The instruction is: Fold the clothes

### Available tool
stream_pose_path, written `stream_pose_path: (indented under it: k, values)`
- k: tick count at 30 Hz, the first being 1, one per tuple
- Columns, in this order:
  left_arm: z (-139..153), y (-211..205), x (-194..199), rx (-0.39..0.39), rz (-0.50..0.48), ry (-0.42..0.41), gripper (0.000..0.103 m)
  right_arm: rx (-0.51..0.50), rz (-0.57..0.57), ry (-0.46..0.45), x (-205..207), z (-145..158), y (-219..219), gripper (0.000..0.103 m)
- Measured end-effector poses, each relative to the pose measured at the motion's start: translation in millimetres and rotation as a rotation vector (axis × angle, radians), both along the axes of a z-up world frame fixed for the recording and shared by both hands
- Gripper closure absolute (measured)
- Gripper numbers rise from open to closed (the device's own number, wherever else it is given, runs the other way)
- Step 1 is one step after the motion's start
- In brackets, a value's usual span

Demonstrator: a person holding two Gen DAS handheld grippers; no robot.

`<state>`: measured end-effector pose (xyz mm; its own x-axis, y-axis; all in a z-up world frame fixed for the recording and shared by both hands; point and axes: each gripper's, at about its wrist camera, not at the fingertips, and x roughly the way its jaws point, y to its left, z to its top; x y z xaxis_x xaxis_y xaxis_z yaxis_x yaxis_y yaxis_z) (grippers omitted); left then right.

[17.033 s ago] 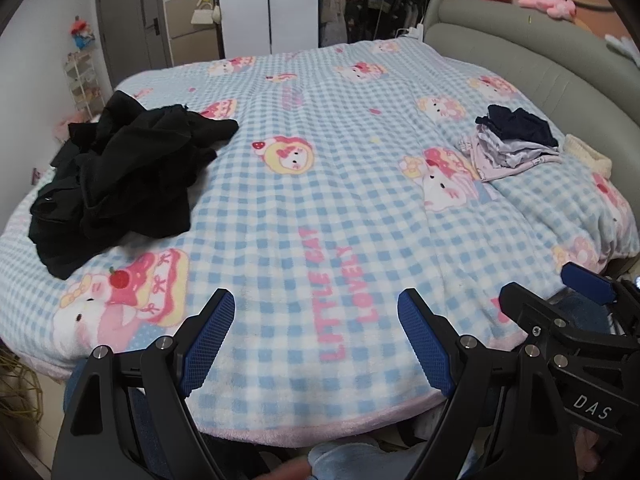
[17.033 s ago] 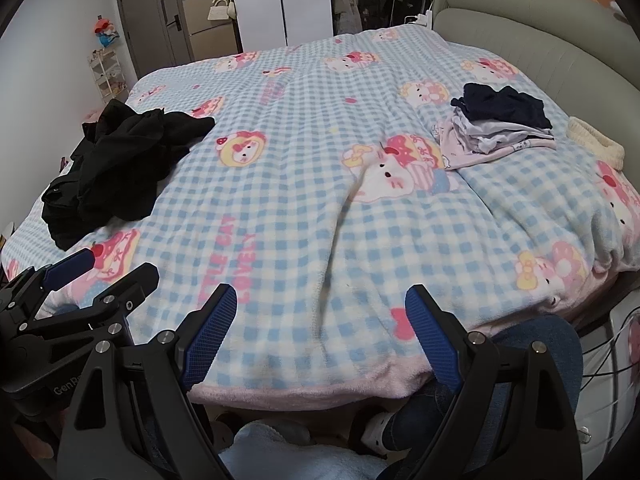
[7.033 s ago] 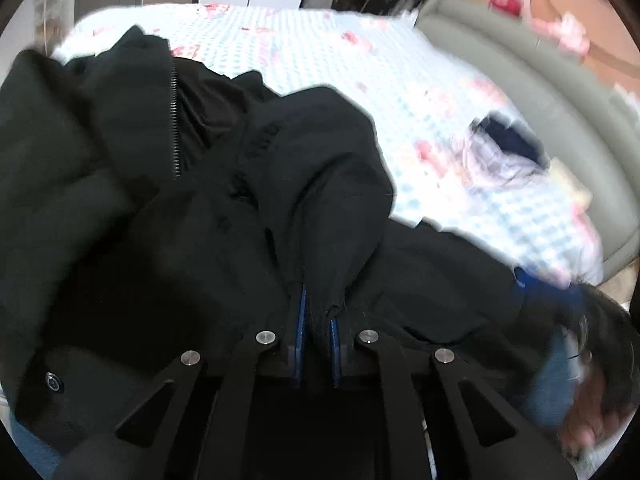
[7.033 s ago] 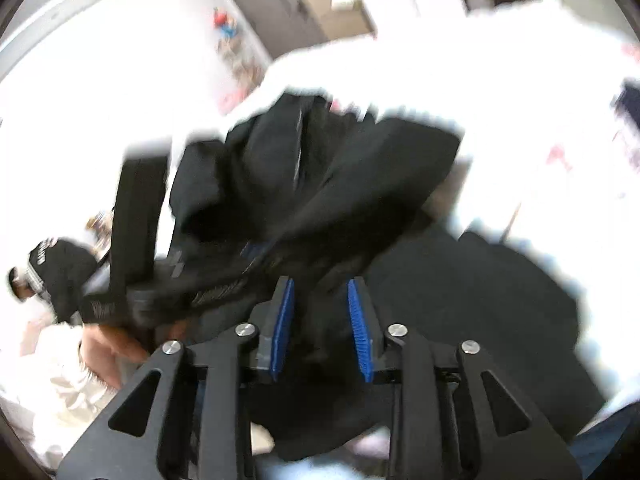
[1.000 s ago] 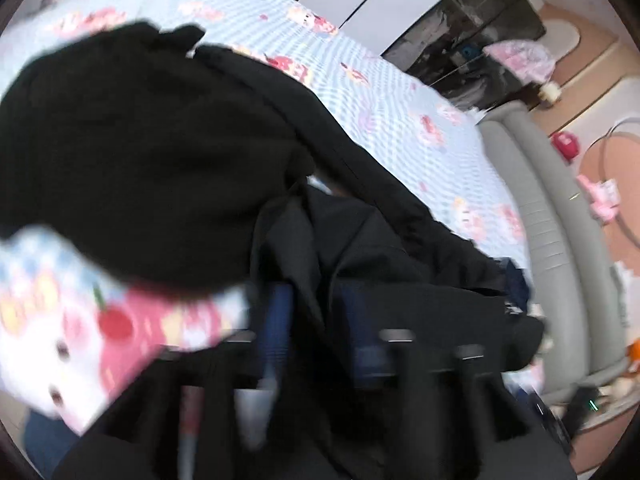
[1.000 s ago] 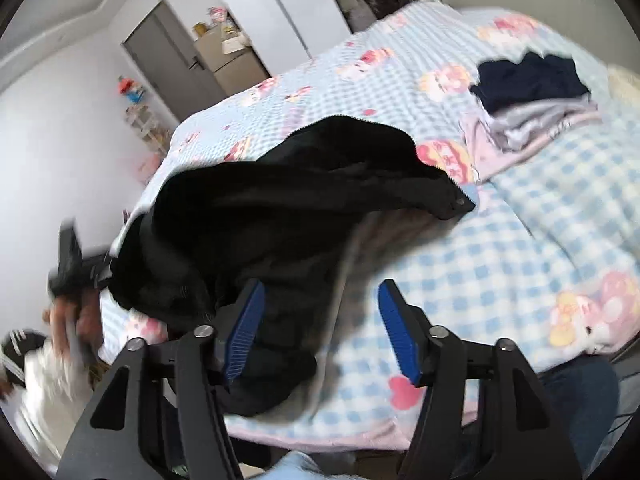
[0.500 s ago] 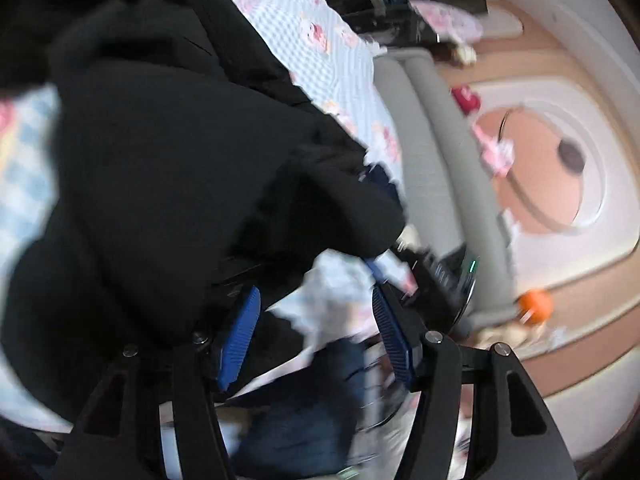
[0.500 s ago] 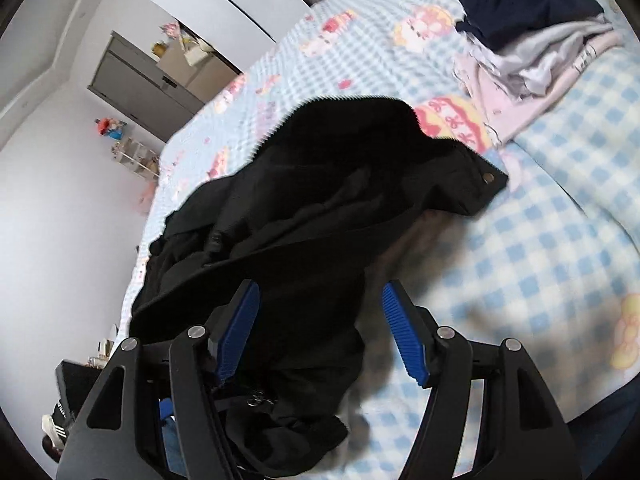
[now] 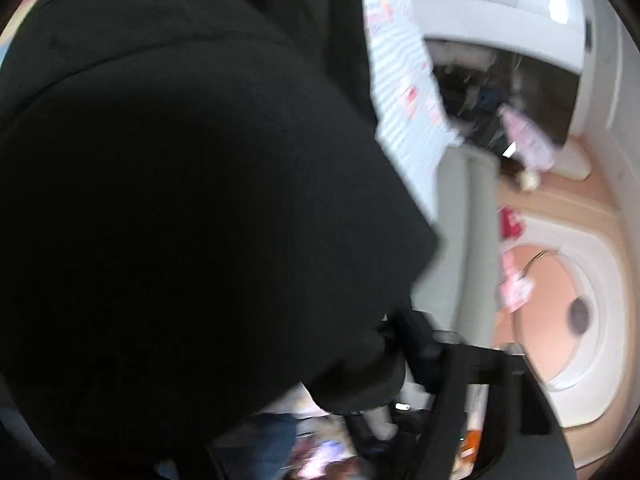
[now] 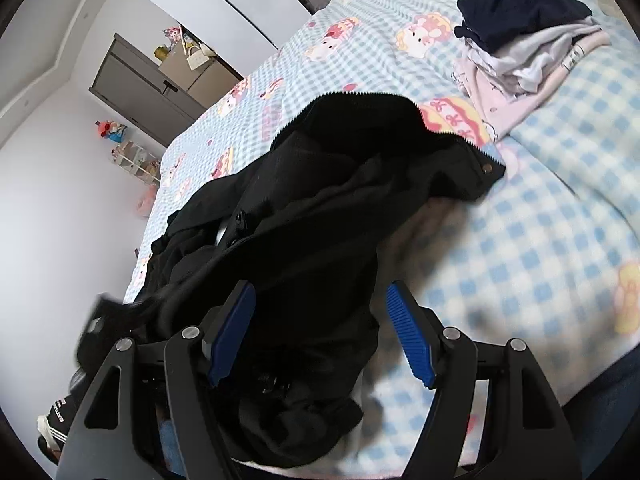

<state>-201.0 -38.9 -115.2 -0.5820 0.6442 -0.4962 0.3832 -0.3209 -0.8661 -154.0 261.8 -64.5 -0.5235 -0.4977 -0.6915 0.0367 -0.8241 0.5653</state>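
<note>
A black zip-up jacket lies crumpled across the near half of the bed, which is covered by a blue-and-white checked blanket with cartoon prints. The jacket's zipper edge runs along its far side, and a corner with a metal snap points toward a small pile of clothes near the head end of the bed; that pile has a dark navy piece on top of grey and pale pink ones, and it sits apart from the jacket. The jacket's near end bunches up and hangs over the bed's near edge. The right claw is spread wide, its blue ribbed pads on either side of the bunched black fabric, with nothing pinched between them. In the left wrist view the same jacket fills most of the frame right up against the camera, blurred, with a strip of the checked blanket and the grey padded headboard beyond it. Only one dark finger of the left claw shows past the cloth, the other is hidden, so whether it is wide or closed cannot be told. Beyond the jacket, off the bed, stand a grey door and a white wardrobe.
</note>
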Motion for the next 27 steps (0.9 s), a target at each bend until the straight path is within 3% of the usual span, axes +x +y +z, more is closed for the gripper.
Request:
stream_pose_path:
  k: [4, 8, 15, 17, 20, 23, 27]
  values:
    - [7, 14, -5, -0.174, -0.091, 0.003, 0.087, 0.02, 0.006, -0.017, 2, -6, -2, 0.033]
    - [36, 8, -2, -0.369, -0.118, 0.047, 0.092, 0.008, -0.005, -0.017, 2, -5, 3, 0.033]
    - [143, -56, 21, -0.694, 0.051, 0.239, 0.093, 0.027, -0.031, 0.013, 8, 8, 12, 0.033]
    - [158, -69, 29, -0.721, 0.061, 0.243, 0.093, 0.039, -0.036, 0.017, 8, 11, 11, 0.033]
    - [146, -86, 44, -0.667, 0.038, 0.214, 0.093, 0.13, -0.006, 0.061, 4, 29, 1, 0.033]
    - [108, -106, 68, -0.629, 0.011, 0.169, 0.093, 0.142, 0.026, 0.132, -4, 48, -8, 0.021]
    - [62, -121, 95, -0.531, 0.059, 0.109, 0.093, 0.099, 0.122, 0.064, -21, 31, -30, 0.02]
